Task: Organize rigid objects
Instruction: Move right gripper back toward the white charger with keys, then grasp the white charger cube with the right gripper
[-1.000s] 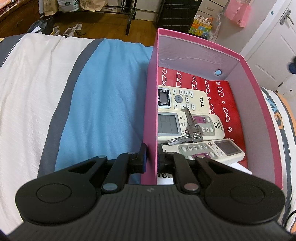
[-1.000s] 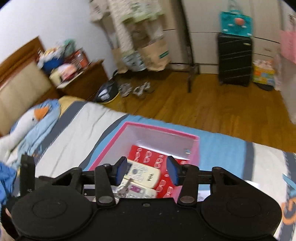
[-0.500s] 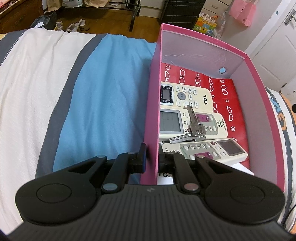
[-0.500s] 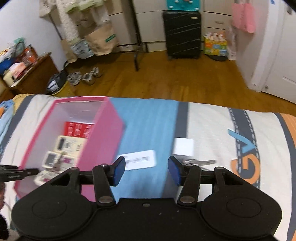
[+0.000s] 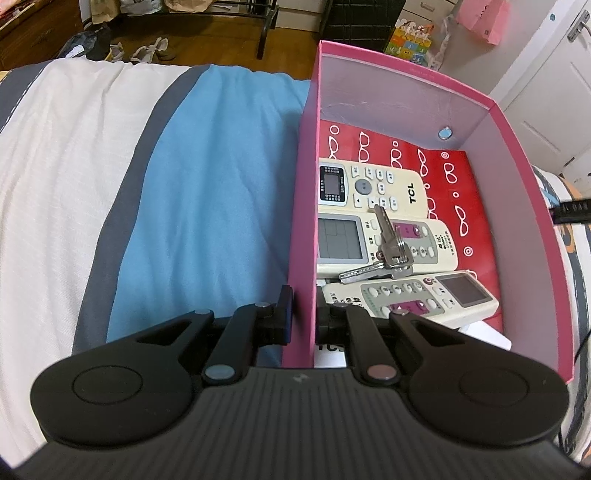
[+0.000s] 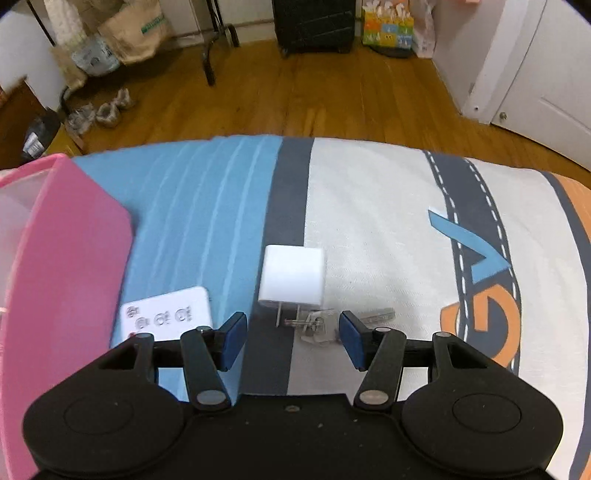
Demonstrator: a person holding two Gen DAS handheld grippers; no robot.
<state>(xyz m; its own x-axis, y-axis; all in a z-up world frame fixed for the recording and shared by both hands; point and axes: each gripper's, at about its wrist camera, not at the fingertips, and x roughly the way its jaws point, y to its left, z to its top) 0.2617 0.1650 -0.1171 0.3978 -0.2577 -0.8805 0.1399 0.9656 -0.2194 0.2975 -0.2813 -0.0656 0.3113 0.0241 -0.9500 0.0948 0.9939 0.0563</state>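
The left gripper (image 5: 302, 320) is pinching the near wall of the pink box (image 5: 369, 110), one finger outside and one inside, steadying it on the bed (image 5: 110, 184). Inside the box lie three remotes (image 5: 369, 184) side by side on a red glasses-print sheet (image 5: 454, 177), with a bunch of keys (image 5: 388, 251) resting on top of them. The right gripper (image 6: 293, 338) hangs spread wide over the bedding, with a white charger plug (image 6: 291, 275) just ahead of it, a second set of keys (image 6: 325, 323) near its right finger, and a white remote (image 6: 166, 314) lying beside the box's outer wall.

The likeliest trouble is the soft mattress: pressing down on the charger could sink it into the cover so the fingers close on fabric, or on the prongs and keys together. The keys touch or nearly touch the prongs, so lifting one may drag the other. The charger's smooth faces could also slip or twist in the grip. The thin box wall may flex or tip if the left hand pulls, spilling the keys off the remotes. The right view is somewhat blurred, so exact alignment is hard to judge.

The bed cover is striped in white, grey, blue and orange. Beyond it is a wooden floor (image 6: 332, 92) with shoes, paper bags, a black suitcase (image 6: 314, 26) and white doors
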